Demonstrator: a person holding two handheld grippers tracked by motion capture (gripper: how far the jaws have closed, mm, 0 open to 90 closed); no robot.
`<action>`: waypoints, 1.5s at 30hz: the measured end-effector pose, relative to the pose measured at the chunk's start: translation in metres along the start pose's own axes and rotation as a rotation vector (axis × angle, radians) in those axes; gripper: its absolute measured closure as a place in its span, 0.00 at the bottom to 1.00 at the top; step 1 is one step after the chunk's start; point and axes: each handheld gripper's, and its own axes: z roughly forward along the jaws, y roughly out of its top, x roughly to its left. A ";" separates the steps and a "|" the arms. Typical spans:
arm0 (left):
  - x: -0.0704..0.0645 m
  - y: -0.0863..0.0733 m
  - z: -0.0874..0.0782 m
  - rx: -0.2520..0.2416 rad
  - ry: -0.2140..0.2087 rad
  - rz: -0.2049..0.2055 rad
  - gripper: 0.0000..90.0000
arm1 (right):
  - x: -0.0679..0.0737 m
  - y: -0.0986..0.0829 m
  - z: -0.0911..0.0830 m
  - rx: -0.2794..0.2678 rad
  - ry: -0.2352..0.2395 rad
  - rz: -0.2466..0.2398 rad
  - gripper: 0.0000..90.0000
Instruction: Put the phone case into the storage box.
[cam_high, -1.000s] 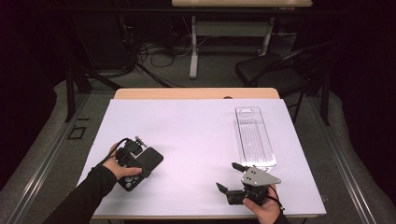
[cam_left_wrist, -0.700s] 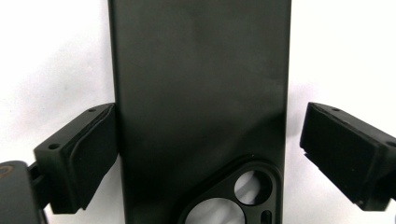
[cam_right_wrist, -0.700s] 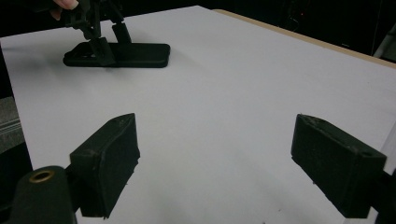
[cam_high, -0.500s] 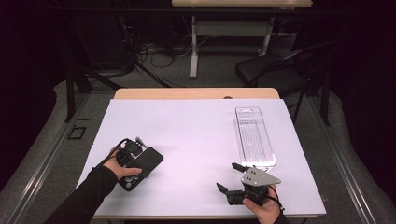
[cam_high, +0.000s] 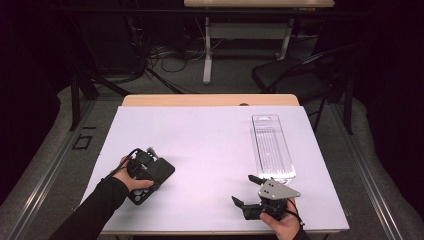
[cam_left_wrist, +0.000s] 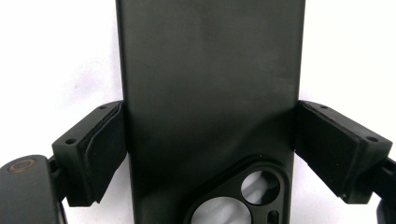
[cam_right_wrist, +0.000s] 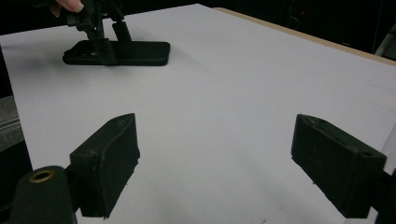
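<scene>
Grasping looks under way: left gripper (cam_high: 150, 167) clamps the matte black rectangular phone case (cam_left_wrist: 210, 93) lying flat on the white table (cam_high: 210, 145), while right gripper (cam_high: 248, 190) hovers wide apart, so lifting likely follows.

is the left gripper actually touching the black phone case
Touching. In the left gripper view both pads of the left gripper press against the long edges of the black phone case, with no gap on either side.

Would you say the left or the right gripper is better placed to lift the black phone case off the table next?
Left. The left gripper already straddles the phone case, pads at both edges. The right gripper sits open and empty beside the clear tray.
</scene>
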 end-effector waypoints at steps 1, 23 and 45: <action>0.000 0.000 0.000 0.003 0.005 0.004 0.13 | 0.000 0.000 0.000 -0.003 -0.001 0.001 0.16; -0.004 0.005 0.001 0.037 0.036 0.016 0.14 | 0.001 -0.001 0.002 0.004 0.006 0.000 0.16; -0.002 0.002 -0.010 0.011 -0.014 -0.010 0.16 | 0.000 -0.002 0.002 0.003 0.001 0.002 0.16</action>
